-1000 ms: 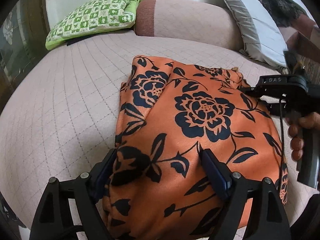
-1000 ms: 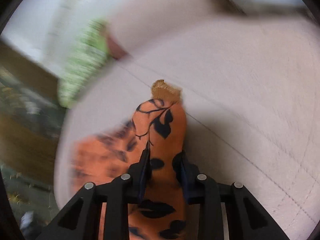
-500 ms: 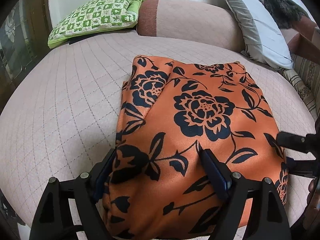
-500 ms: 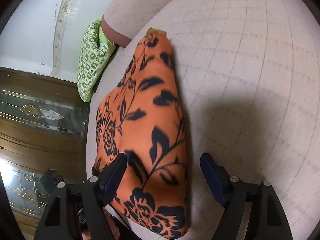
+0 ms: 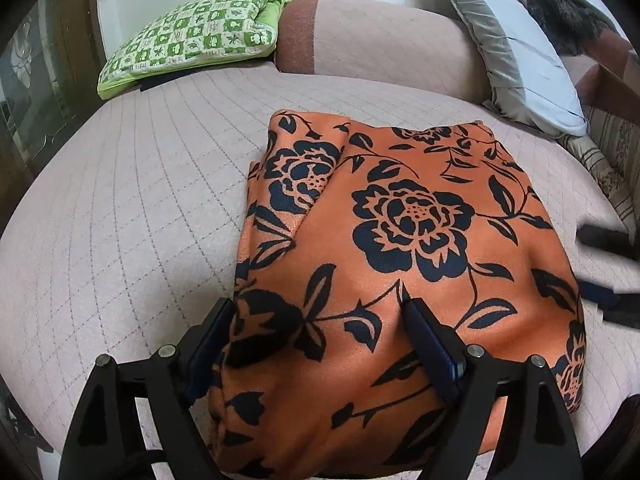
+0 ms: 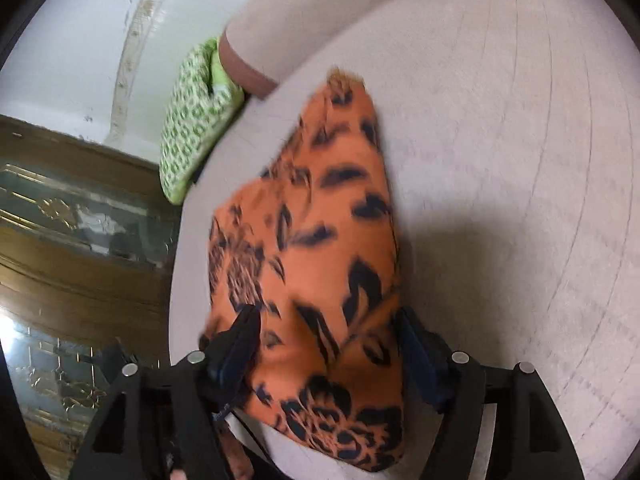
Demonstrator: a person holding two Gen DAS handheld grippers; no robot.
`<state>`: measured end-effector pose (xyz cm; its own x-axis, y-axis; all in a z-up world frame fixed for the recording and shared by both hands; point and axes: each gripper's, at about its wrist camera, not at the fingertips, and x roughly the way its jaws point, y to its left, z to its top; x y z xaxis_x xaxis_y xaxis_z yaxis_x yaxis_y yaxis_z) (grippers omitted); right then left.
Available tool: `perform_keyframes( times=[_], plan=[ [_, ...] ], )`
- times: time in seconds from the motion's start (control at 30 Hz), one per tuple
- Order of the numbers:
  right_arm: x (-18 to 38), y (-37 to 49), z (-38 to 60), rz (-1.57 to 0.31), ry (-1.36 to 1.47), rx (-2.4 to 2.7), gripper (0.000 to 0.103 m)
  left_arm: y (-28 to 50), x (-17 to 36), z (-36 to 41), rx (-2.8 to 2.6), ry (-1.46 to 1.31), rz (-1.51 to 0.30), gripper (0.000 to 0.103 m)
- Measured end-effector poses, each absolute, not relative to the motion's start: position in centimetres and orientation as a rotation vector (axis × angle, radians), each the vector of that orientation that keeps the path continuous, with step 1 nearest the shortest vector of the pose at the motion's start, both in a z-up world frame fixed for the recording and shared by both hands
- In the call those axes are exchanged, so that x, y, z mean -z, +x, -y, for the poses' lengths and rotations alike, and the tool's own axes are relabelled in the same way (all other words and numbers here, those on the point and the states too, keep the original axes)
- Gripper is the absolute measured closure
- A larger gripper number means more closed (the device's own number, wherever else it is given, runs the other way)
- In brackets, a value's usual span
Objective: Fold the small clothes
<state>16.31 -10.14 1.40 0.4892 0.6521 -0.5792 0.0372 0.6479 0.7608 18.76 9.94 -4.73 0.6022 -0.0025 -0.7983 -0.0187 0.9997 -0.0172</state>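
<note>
Right gripper (image 6: pixel 326 344) back — quilted bed (image 5: pixel 132 216)

Both wrist views look down, close, over the orange floral cloth (image 5: pixel 400 264) (image 6: pixel 316 264) on the bed (image 5: pixel 132 208); the right view, blurred, seems rolled sideways.

Pink quilted bed (image 5: pixel 132 216), folded orange floral garment (image 5: pixel 400 240), green checked cushion (image 5: pixel 192 36) and grey pillow (image 5: pixel 516 52) on it.

Blurred frame — right gripper (image 6: pixel 326 336) jaws spread, orange floral cloth (image 6: pixel 320 248) between them, on pink quilted bed (image 6: pixel 500 160).
</note>
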Motion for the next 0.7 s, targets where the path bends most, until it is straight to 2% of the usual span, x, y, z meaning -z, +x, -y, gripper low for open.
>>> perform_keyframes(
  times=[0.1,0.17,0.2,0.3,0.33,0.37,0.4,0.43,0.47,0.57,0.7],
  plan=[
    [-0.4,18.2,10.6,-0.989,0.87,-0.404,0.03,18.8,4.7,-9.9,-0.011,-0.023,-0.925,0.016],
    [1.6,20.6,9.1,-1.093,0.803,-0.39,0.032,19.0,4.7,-10.0,-0.008,-0.028,-0.927,0.016],
    [3.1,21.3,8.6,-1.158,0.779,-0.378,0.058,19.1,4.7,-10.1,-0.005,-0.03,-0.927,0.016],
    [0.8,20.7,8.0,-1.099,0.688,-0.373,0.069,19.1,4.7,-10.4,-0.004,-0.026,-0.926,0.016],
    [-0.2,20.2,7.4,-1.075,0.614,-0.369,0.069,19.2,4.7,-10.5,-0.004,-0.037,-0.928,0.016],
    [-0.2,20.2,7.1,-1.074,0.572,-0.357,0.069,19.3,4.5,-10.8,0.003,-0.057,-0.932,0.016],
    [0.3,20.4,7.4,-1.097,0.568,-0.321,0.06,19.2,4.1,-11.4,0.014,-0.107,-0.926,0.016],
    [0.7,20.6,7.7,-1.114,0.591,-0.286,0.037,19.1,3.5,-12.1,0.026,-0.156,-0.905,0.016],
    [0.6,20.3,8.5,-1.118,0.628,-0.253,0.031,18.8,2.7,-13.1,0.037,-0.209,-0.87,0.016],
    [-2.7,17.8,8.8,-0.988,0.513,-0.202,0.03,17.7,0.4,-16.9,0.013,-0.328,-0.743,0.016],
    [-7.2,15.4,6.0,-0.847,0.384,-0.338,0.03,18.2,3.2,-20.7,0.108,-0.549,-0.889,0.016]
  ],
)
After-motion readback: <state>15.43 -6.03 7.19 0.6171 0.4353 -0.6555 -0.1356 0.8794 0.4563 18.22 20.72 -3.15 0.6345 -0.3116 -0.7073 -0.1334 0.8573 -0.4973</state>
